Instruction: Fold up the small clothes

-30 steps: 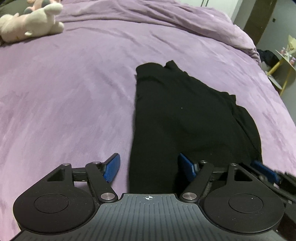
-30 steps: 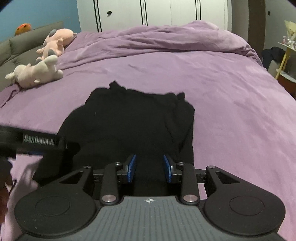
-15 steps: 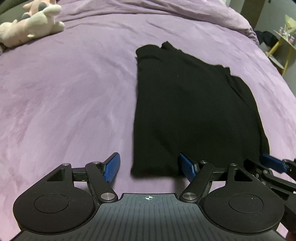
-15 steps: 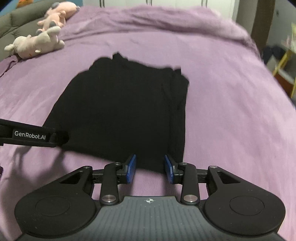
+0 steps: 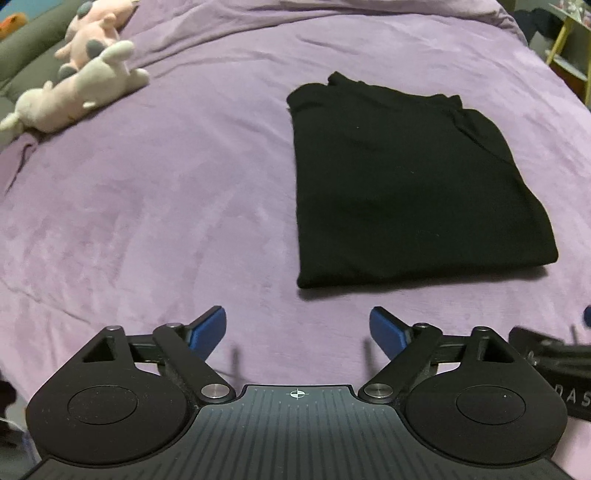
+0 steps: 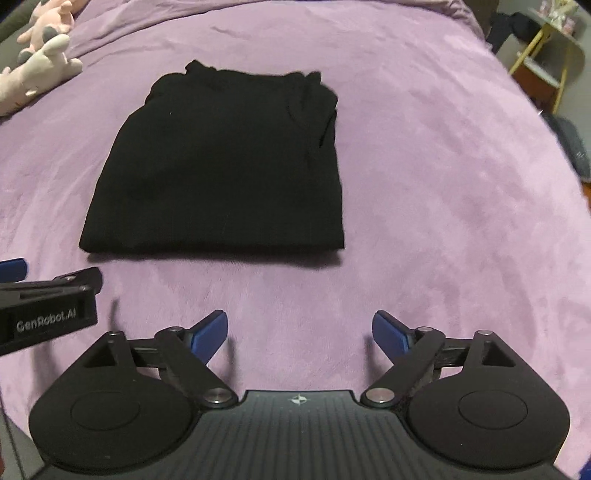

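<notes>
While the folded black knit garment (image 5: 413, 184) lies flat as a neat rectangle on the purple plush bedspread (image 5: 166, 203), toward the middle of the bed, we hold both claws just short of its near edge, touching nothing. Our left gripper (image 5: 297, 328) has its blue-padded jaws spreading apart, with only bare bedspread between them; the garment's near left corner sits just beyond them. Our right gripper (image 6: 299, 330) is likewise opening wide over bare purple cloth, the garment's near right corner a little ahead and to the left of it. In the right wrist view we see the left gripper's black body at the left edge, beside the garment's near left corner. A pale grey-and-cream plush animal (image 5: 74, 96) rests near the far left edge of the bed, well apart from the garment, with a pink plush toy (image 5: 99, 22) just behind it.
</notes>
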`<control>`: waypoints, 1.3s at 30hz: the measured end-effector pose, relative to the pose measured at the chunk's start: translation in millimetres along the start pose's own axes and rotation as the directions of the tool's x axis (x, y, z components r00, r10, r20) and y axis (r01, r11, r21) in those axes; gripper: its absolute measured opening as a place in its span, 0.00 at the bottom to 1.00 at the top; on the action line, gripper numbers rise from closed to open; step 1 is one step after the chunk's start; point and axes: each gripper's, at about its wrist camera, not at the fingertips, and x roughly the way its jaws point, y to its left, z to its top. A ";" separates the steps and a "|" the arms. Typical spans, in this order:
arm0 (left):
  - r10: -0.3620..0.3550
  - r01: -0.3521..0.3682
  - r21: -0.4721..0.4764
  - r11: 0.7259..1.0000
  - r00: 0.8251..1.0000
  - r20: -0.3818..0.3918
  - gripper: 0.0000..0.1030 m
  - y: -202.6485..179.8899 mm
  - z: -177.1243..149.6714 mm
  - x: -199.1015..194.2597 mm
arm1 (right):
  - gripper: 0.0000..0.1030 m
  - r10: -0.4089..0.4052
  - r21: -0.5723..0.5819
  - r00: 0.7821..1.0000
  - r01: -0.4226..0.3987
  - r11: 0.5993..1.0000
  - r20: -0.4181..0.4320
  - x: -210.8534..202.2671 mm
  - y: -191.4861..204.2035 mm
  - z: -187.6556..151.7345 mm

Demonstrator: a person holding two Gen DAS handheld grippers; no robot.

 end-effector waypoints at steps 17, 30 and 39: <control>-0.070 0.070 -0.025 0.997 0.998 0.010 0.87 8.4 0.4 -17.5 | 0.85 0.000 0.041 0.999 -0.002 0.999 0.052 -20.8 1.1 14.0; -0.090 0.091 -0.030 0.995 0.996 0.012 0.87 10.2 1.5 -21.8 | 0.85 0.004 0.050 0.997 -0.008 0.999 0.071 -28.2 3.0 14.4; -0.096 0.096 -0.038 0.995 0.995 0.009 0.88 9.8 1.5 -22.7 | 0.85 0.003 0.060 0.997 -0.008 0.998 0.077 -29.6 0.6 15.0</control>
